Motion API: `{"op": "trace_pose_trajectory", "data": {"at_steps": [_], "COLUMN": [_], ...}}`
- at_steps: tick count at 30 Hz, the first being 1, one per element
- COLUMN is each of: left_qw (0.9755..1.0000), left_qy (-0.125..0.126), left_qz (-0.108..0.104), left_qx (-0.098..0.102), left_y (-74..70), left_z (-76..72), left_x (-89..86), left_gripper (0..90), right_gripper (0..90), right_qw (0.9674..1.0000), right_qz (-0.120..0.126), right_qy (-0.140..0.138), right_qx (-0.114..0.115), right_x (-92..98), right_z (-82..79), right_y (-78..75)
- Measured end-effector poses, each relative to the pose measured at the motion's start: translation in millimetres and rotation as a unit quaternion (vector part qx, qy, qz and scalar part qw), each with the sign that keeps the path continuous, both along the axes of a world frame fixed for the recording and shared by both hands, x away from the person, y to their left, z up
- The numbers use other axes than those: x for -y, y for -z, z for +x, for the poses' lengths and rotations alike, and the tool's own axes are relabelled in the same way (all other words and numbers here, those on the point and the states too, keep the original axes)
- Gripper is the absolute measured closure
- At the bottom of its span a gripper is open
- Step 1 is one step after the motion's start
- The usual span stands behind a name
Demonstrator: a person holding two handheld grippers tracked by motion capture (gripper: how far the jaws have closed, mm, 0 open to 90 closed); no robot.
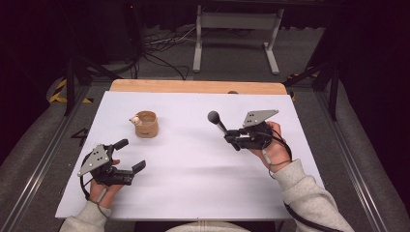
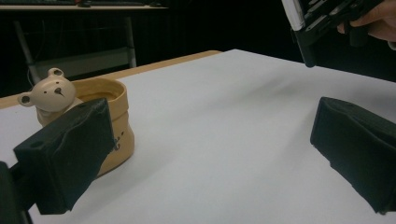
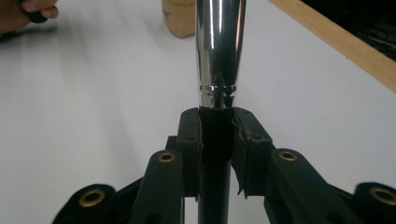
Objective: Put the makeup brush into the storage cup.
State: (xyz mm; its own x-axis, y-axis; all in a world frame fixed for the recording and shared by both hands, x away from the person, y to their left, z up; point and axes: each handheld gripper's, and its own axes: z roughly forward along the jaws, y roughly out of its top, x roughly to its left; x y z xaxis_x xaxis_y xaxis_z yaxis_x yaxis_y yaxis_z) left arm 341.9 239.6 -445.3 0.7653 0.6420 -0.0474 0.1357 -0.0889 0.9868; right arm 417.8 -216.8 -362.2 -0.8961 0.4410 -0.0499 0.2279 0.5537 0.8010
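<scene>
A microphone point(image 1: 216, 121) with a round dark head and a chrome shaft point(image 3: 219, 46) points toward the table's far left. My right gripper point(image 1: 232, 137) is shut on its black lower stem point(image 3: 215, 135), right of the table's centre; this gripper point(image 2: 322, 23) also shows at the top right of the left gripper view. A tan cup point(image 1: 146, 124) with a small bear head point(image 2: 49, 91) on its rim stands left of centre. Near the front left, my left gripper point(image 1: 131, 154) rests open, its black pads point(image 2: 70, 158) wide apart with nothing between them, the cup just beyond.
A white sheet point(image 1: 193, 183) covers the table, and a wooden edge point(image 1: 193, 86) shows at the far side. Beyond it, the legs of a metal stand point(image 1: 237, 38) and loose cables point(image 1: 164, 53) lie on the grey floor. Dark rails run along both sides.
</scene>
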Motion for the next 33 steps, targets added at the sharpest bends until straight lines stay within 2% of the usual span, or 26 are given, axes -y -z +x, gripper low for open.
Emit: {"op": "trace_pose_trajectory", "data": {"at_steps": [4, 7, 11, 12, 13, 15, 16, 19, 23, 26, 27, 29, 33], "left_qw": [1.0000, 1.0000, 1.0000, 1.0000, 1.0000, 1.0000, 1.0000, 1.0000, 0.9999, 0.9998, 0.9998, 0.9997, 0.9996], "left_qy": [0.002, 0.002, 0.003, 0.003, 0.003, 0.003, 0.003, 0.007, 0.014, 0.018, 0.020, 0.024, 0.028], "left_qz": [0.003, 0.002, 0.001, 0.001, 0.001, 0.002, 0.002, 0.001, 0.000, 0.000, 0.001, 0.005, -0.001], "left_qx": [0.001, 0.001, 0.000, 0.000, 0.000, 0.001, 0.001, -0.001, -0.003, -0.004, -0.001, -0.003, -0.001], "left_y": [0.1, 0.2, 0.3, 0.3, 0.3, 0.2, 0.2, 0.2, 0.0, -0.7, -0.8, -1.7, -3.1], "left_z": [0.3, 0.1, 0.2, 0.2, 0.2, 0.2, 0.2, 0.8, 2.4, 3.5, 3.9, 3.7, 4.0], "left_x": [1.1, 1.6, 1.6, 1.6, 1.7, 1.7, 1.7, 1.3, 1.6, 1.7, 2.3, 3.4, 5.3], "left_gripper": [0.2, 0.2, 0.2, 0.2, 0.2, 0.2, 0.2, 0.2, 0.5, 0.8, 0.8, 0.8, 0.7], "right_gripper": [74.7, 74.6, 74.6, 74.6, 74.6, 74.5, 74.5, 74.4, 74.4, 74.4, 74.4, 74.4, 74.4], "right_qw": [0.9992, 0.9978, 0.9937, 0.9937, 0.9910, 0.9881, 0.9881, 0.9836, 0.9798, 0.9765, 0.9765, 0.9738, 0.9728], "right_qz": [0.035, 0.062, 0.103, 0.103, 0.123, 0.141, 0.141, 0.163, 0.180, 0.191, 0.191, 0.199, 0.198], "right_qy": [-0.010, -0.017, -0.034, -0.034, -0.041, -0.048, -0.048, -0.064, -0.075, -0.083, -0.083, -0.089, -0.095], "right_qx": [0.016, 0.018, 0.027, 0.027, 0.033, 0.037, 0.037, 0.041, 0.045, 0.057, 0.057, 0.064, 0.072], "right_x": [3.0, 5.2, 7.2, 7.2, 7.9, 8.2, 8.2, 6.7, 3.9, 0.8, 0.8, -2.1, -11.3], "right_z": [-3.7, -4.3, -5.2, -5.2, -5.5, -5.8, -5.8, -6.3, -7.0, -8.2, -8.2, -9.2, -10.8], "right_y": [1.5, 5.1, 11.4, 11.4, 13.4, 15.1, 15.1, 18.8, 23.4, 27.1, 27.1, 29.5, 34.7]}}
